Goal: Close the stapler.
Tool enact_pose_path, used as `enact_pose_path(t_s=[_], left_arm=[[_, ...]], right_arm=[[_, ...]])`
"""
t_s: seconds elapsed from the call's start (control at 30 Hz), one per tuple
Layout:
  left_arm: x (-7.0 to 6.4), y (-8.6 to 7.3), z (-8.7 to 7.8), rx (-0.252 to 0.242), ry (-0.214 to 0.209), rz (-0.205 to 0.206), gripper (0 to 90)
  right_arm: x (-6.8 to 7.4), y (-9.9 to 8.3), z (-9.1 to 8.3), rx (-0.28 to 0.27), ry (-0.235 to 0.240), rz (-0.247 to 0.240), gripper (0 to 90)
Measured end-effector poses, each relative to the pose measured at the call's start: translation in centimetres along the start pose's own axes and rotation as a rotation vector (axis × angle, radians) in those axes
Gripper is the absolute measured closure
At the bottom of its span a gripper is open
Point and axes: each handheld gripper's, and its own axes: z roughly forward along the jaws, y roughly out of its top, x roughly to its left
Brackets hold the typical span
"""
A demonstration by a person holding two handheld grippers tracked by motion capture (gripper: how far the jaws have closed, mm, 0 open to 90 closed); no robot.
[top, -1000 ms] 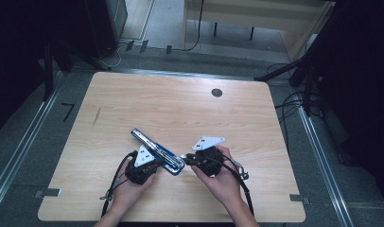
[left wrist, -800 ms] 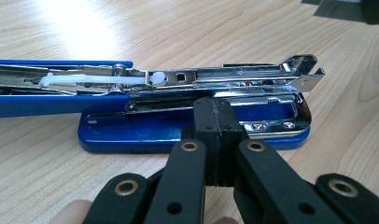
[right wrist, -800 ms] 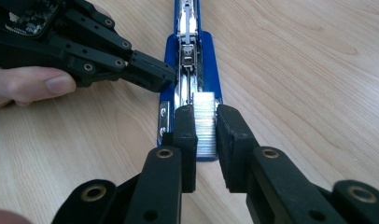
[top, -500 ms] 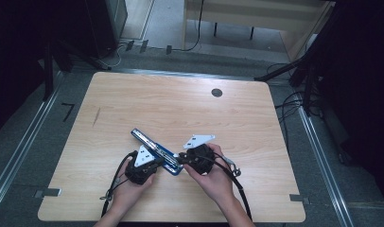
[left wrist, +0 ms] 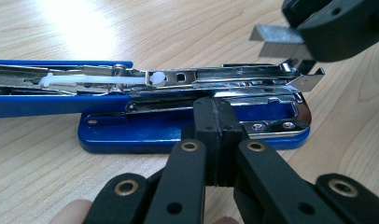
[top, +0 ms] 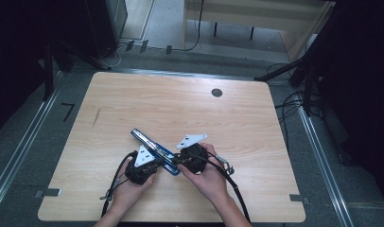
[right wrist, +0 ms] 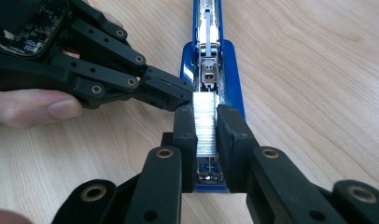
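Closer now, my right gripper [right wrist: 206,126] holds a staple strip [right wrist: 204,122] over the open stapler [top: 154,150]; left gripper [left wrist: 216,140] fingers pressed together at the stapler's base, 9 o'clock side.

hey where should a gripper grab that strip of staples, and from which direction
Grip the strip of staples across its two long flat sides, coming from above along its length, as the right gripper does. Its open underside then stays free to drop over the stapler channel.
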Motion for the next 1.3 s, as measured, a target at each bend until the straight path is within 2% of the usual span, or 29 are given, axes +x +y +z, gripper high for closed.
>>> enact_pose_path(t_s=[0.83, 1.3], left_arm=[[0.0, 0.0, 0.0, 0.0, 0.001, 0.001, 90.0], [0.0, 0.0, 0.0, 0.0, 0.001, 0.001, 90.0]], right_arm=[[-0.5, 0.1, 2.0, 0.04, 0.007, 0.004, 79.4], [-0.7, 0.2, 2.0, 0.038, 0.004, -0.005, 79.4]])
